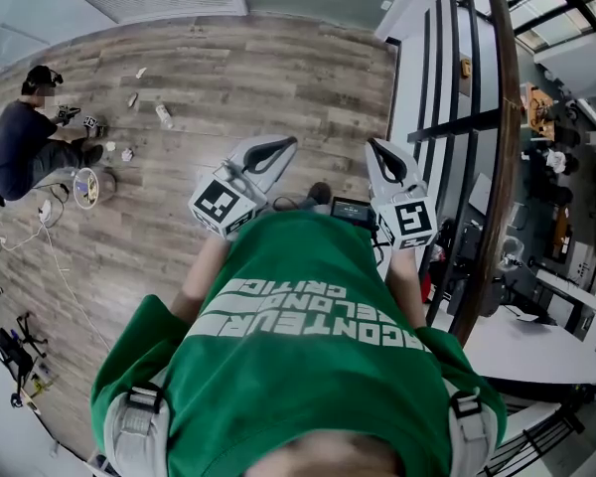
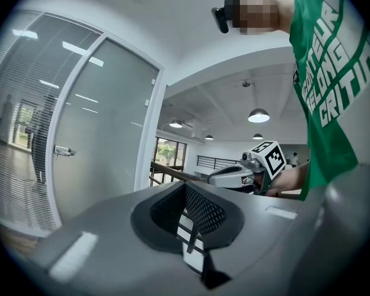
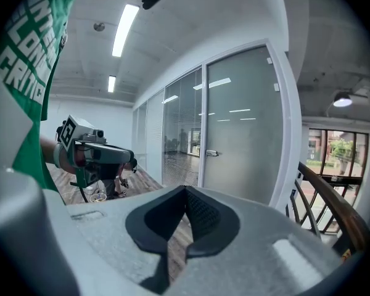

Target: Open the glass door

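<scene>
A seated person (image 1: 25, 139) is on the wood floor (image 1: 228, 78) at the far left. Nearer and further right, a person in a green shirt (image 1: 308, 316) holds two grippers side by side in front of the body.

The left gripper (image 1: 290, 142) has its fingers pressed together at the tips. Nothing is between them and they touch nothing. Just to its right, the right gripper (image 1: 372, 144) also has its fingers fully together and empty.

The glass door (image 2: 105, 128) stands far ahead of both grippers, well apart from the fingers. It is a greyish pane in a white frame, with a small metal handle (image 2: 61, 151) at its left edge. At the far right is a black railing (image 1: 447, 127) with a wooden handrail (image 1: 502, 167).
</scene>
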`<state>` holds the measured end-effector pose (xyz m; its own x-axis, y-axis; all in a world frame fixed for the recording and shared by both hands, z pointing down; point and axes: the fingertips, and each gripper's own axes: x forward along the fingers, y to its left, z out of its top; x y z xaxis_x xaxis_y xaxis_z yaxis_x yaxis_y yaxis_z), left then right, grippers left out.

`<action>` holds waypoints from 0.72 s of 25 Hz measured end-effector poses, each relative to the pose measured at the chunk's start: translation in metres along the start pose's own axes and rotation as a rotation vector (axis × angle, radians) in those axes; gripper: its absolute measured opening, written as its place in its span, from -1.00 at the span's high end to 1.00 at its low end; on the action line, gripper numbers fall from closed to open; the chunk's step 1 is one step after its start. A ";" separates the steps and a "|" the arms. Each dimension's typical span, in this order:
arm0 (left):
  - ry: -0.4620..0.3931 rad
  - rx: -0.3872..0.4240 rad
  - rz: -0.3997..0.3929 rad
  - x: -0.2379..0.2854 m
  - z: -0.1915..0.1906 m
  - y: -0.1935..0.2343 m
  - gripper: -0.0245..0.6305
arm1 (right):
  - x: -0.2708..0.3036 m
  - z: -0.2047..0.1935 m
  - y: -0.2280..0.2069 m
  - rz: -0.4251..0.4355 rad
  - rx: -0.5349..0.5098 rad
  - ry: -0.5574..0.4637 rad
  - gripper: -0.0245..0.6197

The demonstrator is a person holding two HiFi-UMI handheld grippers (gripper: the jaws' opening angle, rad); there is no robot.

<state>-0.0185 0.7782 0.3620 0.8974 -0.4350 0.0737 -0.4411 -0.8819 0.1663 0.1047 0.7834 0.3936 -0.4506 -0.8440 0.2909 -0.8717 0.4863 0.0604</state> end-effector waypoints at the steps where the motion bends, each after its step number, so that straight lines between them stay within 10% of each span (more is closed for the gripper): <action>1: 0.005 -0.001 0.000 0.003 0.001 -0.002 0.88 | -0.002 -0.001 -0.003 -0.001 0.005 -0.001 0.95; 18: 0.062 0.007 0.006 0.062 -0.022 -0.039 0.88 | -0.033 -0.036 -0.069 0.005 0.055 -0.001 0.95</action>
<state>0.0546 0.7892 0.3822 0.8933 -0.4287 0.1353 -0.4466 -0.8806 0.1584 0.1867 0.7856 0.4145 -0.4554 -0.8416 0.2904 -0.8786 0.4775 0.0060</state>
